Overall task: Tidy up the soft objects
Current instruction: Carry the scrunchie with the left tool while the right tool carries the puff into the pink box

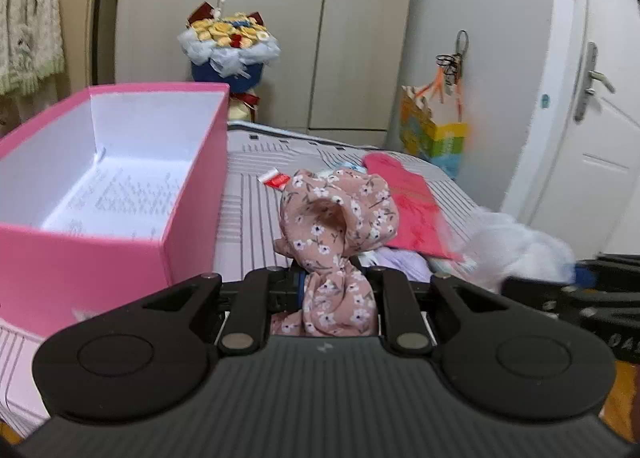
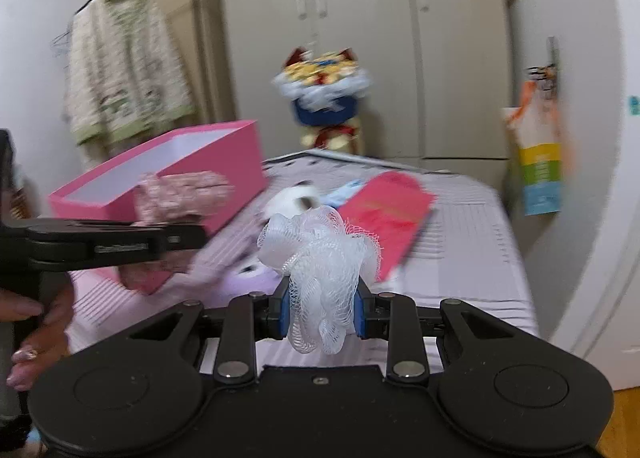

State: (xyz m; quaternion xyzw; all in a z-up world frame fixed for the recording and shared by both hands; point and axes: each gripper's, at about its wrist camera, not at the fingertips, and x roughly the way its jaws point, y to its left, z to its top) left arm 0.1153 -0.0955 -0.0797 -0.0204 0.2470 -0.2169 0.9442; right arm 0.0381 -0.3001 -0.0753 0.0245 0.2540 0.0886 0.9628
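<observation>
The left claw (image 1: 338, 290) is clamping a pink floral fabric piece (image 1: 338, 218), its jaws drawn together on the bunched lower part while the rest is puffing up above the fingers. In the right wrist view the same left claw (image 2: 176, 236) is appearing at the left, seen side-on and blurred, with the floral fabric (image 2: 180, 190) sitting in front of the near wall of the pink box (image 2: 236, 162). A person's hand (image 2: 28, 322) is gripping that claw's handle at the far left edge.

The right claw (image 2: 320, 310) is pinching a white mesh bath puff (image 2: 320, 254) between its blue pads (image 2: 283, 310), the netting bulging above and hanging below the jaws.

Both claws are being held over a pale ribbed surface, possibly a suitcase shell (image 1: 256, 210), though the blur is leaving this uncertain. The pink box (image 1: 120, 186) is standing open on the left of that surface, its white interior showing nothing inside. A red envelope (image 2: 390, 214) is lying flat to the right of centre, with small white, blue and lilac soft items (image 2: 308, 198) heaped just beside its near-left edge.

Farther back, a bouquet (image 1: 228, 46) is standing before grey wardrobe doors (image 1: 280, 18), a colourful paper bag (image 1: 434, 130) is hanging at the right, and a knitted garment (image 2: 124, 66) is hanging at the far left.
</observation>
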